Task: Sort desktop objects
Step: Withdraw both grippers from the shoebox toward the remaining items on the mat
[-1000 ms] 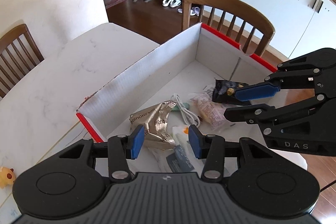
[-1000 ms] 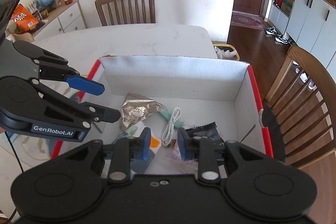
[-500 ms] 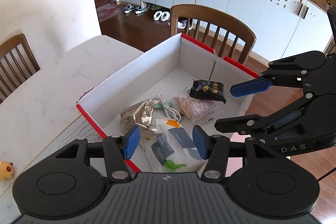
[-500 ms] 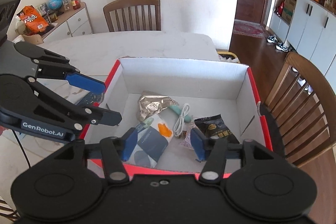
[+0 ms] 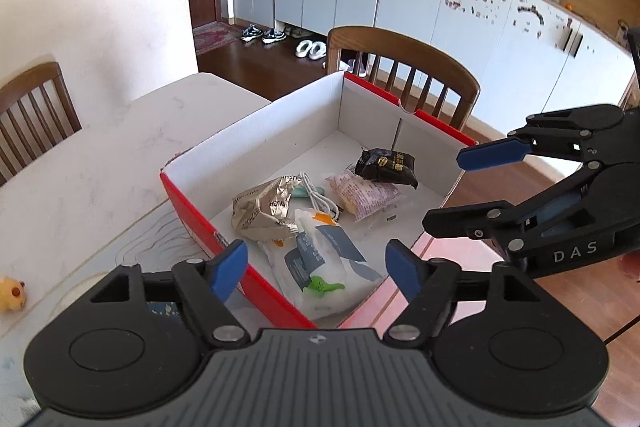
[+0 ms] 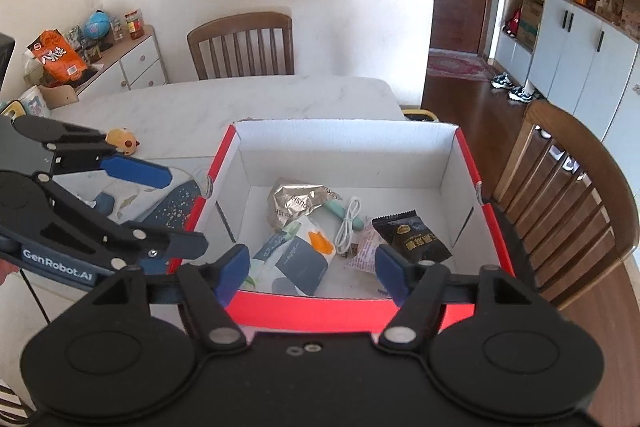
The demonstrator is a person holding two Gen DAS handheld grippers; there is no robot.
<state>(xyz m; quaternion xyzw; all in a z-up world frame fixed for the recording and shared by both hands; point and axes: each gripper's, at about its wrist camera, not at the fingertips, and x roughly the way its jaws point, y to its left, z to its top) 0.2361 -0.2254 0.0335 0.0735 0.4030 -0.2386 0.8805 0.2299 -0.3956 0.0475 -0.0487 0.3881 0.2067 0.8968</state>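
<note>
A red cardboard box (image 5: 192, 205) (image 6: 352, 305) with white inner walls stands on the marble table. Inside lie a black snack packet (image 5: 386, 167) (image 6: 412, 241), a silver foil packet (image 5: 262, 211) (image 6: 298, 201), a white cable (image 5: 320, 197) (image 6: 348, 225), a pinkish packet (image 5: 366, 193) and a white-and-blue pouch (image 5: 324, 255) (image 6: 298, 259). My left gripper (image 5: 316, 269) is open and empty above the box's near corner. My right gripper (image 6: 312, 267) is open and empty above the box's near wall. Each gripper shows in the other's view: the left (image 6: 160, 211), the right (image 5: 460, 187).
A small yellow plush toy (image 5: 12, 297) (image 6: 122, 141) lies on the table left of the box. A dark speckled mat (image 6: 172, 205) lies beside the box. Wooden chairs (image 5: 404, 67) (image 6: 244, 45) (image 6: 568, 203) stand around the table. The table edge runs close by the box's right side.
Both grippers have opened wider and pulled up and back out of the box. The black snack packet, let go by the right gripper, now lies in the box.
</note>
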